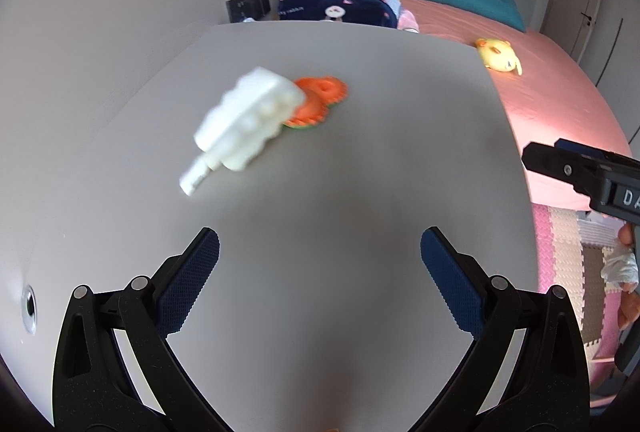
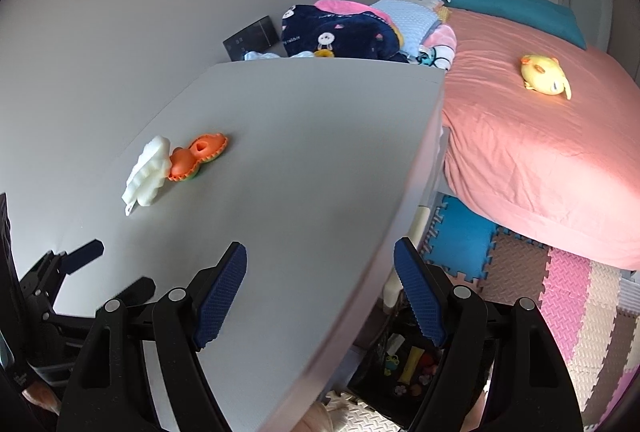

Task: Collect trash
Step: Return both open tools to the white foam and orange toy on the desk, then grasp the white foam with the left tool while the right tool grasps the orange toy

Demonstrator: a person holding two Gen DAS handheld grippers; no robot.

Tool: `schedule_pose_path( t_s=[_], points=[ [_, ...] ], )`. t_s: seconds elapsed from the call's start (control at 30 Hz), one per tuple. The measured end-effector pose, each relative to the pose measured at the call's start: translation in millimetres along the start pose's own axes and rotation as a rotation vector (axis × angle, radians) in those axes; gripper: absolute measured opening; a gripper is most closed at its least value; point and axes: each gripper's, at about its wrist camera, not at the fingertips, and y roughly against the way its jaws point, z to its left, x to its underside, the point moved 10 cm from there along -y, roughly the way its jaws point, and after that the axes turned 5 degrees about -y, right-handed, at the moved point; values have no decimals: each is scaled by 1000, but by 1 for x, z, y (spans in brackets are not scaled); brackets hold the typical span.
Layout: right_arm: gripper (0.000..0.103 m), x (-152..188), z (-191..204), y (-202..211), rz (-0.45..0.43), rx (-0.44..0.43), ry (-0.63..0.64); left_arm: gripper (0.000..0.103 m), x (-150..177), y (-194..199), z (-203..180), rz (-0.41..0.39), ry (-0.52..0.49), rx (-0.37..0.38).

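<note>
A white ribbed plastic bottle-like piece (image 1: 244,122) lies on the grey table (image 1: 360,152), touching an orange toy (image 1: 320,98) behind it. Both also show in the right wrist view, the white piece (image 2: 147,172) and the orange toy (image 2: 198,155). My left gripper (image 1: 320,260) is open and empty above the table, short of the white piece. My right gripper (image 2: 320,288) is open and empty over the table's right edge. The right gripper shows at the right edge of the left wrist view (image 1: 584,172); the left gripper shows at lower left of the right wrist view (image 2: 108,268).
A pink bed (image 2: 540,152) stands right of the table with a yellow plush toy (image 2: 544,76), pillows and folded blankets (image 2: 340,32). Foam floor mats (image 2: 560,292) lie below. A dark bin with items (image 2: 404,364) sits under the table edge. A cable hole (image 1: 29,308) is at the table's left.
</note>
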Motion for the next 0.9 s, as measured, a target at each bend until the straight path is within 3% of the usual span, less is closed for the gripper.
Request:
schedule_pose_path(
  t_s=[0.5, 0.6, 0.7, 0.9],
  points=[
    [77, -18, 36, -42, 38, -10, -10, 97, -40, -42, 64, -32, -11, -47],
    [77, -21, 44, -50, 44, -12, -12, 92, -47, -47, 68, -38, -31, -41],
    [77, -23, 49, -55, 47, -10, -12, 80, -49, -55, 70, -16, -43, -32],
    [77, -26, 65, -65, 59, -29, -24, 78, -54, -66, 74, -13, -57, -23]
  ],
)
